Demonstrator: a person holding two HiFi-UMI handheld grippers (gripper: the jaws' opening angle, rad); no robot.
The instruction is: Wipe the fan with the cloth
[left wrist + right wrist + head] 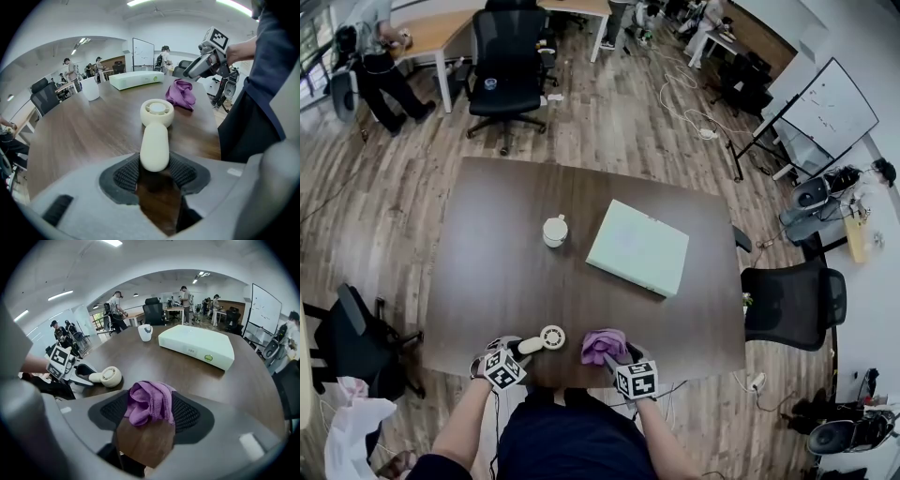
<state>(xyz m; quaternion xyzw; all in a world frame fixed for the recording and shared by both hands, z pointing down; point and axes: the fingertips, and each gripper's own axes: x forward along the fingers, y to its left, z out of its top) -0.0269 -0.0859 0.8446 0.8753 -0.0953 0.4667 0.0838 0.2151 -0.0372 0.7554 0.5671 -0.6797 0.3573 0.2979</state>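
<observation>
A small cream hand fan (551,337) lies on the dark wooden table (487,253) near its front edge. My left gripper (520,349) is shut on the fan's handle (154,145), and the round head (157,111) points away from me. A crumpled purple cloth (605,345) rests on the table just right of the fan. My right gripper (149,411) stands wide around the cloth (149,401); the cloth sits loose between the pads and is not squeezed. In the right gripper view the fan (110,376) and left gripper (86,373) lie to the left.
A pale green flat box (638,247) lies at the table's middle right, with a white cup (555,231) left of it. Black office chairs stand at the far side (508,66) and the right side (792,305). People stand at desks far behind.
</observation>
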